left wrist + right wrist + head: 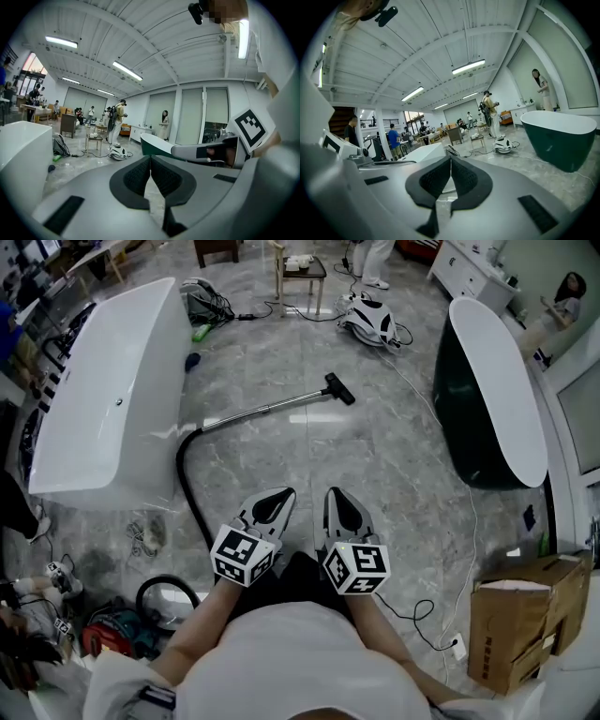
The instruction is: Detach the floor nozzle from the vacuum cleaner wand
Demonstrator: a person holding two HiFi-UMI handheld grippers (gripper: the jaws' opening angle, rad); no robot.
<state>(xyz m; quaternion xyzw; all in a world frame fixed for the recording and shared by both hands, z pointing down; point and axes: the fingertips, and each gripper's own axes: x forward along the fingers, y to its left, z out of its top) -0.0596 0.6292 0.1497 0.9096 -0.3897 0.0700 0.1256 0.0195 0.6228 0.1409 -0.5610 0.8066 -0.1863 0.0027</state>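
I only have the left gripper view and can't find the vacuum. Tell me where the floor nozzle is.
Observer: In the head view, the floor nozzle lies on the floor ahead, at the end of the wand.
Operator: Give me its surroundings.
Observer: It lies between the white tub and the dark green tub, touching neither.
Operator: Report the right gripper.
Observer: The right gripper is shut with nothing between its jaws, well short of the nozzle.
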